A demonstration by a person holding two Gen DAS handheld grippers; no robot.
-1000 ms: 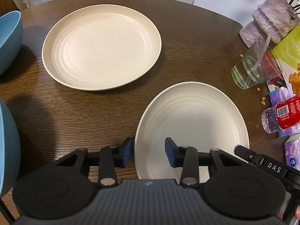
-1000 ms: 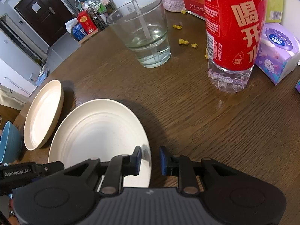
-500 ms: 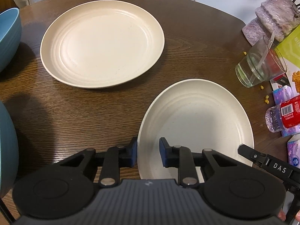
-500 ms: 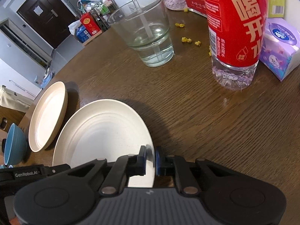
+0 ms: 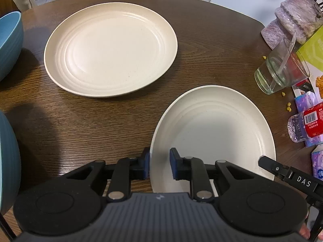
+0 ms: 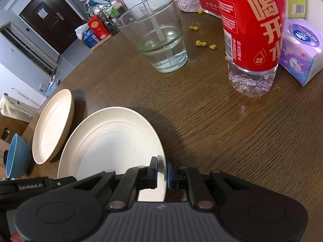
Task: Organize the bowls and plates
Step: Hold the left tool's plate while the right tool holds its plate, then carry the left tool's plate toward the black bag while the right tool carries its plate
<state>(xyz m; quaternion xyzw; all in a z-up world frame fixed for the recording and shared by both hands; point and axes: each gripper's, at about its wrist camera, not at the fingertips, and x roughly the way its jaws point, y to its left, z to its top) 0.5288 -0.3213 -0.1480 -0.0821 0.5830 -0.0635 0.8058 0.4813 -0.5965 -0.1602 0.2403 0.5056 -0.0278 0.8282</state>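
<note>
Left wrist view is showing the left gripper [image 5: 159,164] straddling the left rim of the near plate [image 5: 214,129], one pad outside the rim and one over the plate's inner face. Its jaws have just been closing, and the outer pad is touching the rim, but a sliver of plate is still showing before the inner pad, so I am not reading a firm pinch yet. The far plate [image 5: 111,48] is lying flat on the table [image 5: 80,125] well beyond it, with a blue bowl [image 5: 9,44] at the left edge and another at the near left. A glass [image 5: 280,70] and a bottle [image 5: 302,125] are standing off to the right.

Right wrist view is showing the right gripper [image 6: 162,171] clamped almost shut on the same plate's [image 6: 113,147] opposite rim, the edge squeezed between both pads. The second plate [image 6: 53,123] and one bowl [image 6: 17,159] are sitting further left.

Judging by this, the grasping step is finishing: both tools are taking one plate by opposite edges. The next move is probably calling for the left pads to seat fully, then an even lift with both hands and a carry over the other plate to stack it, keeping clear of the glass.
</note>
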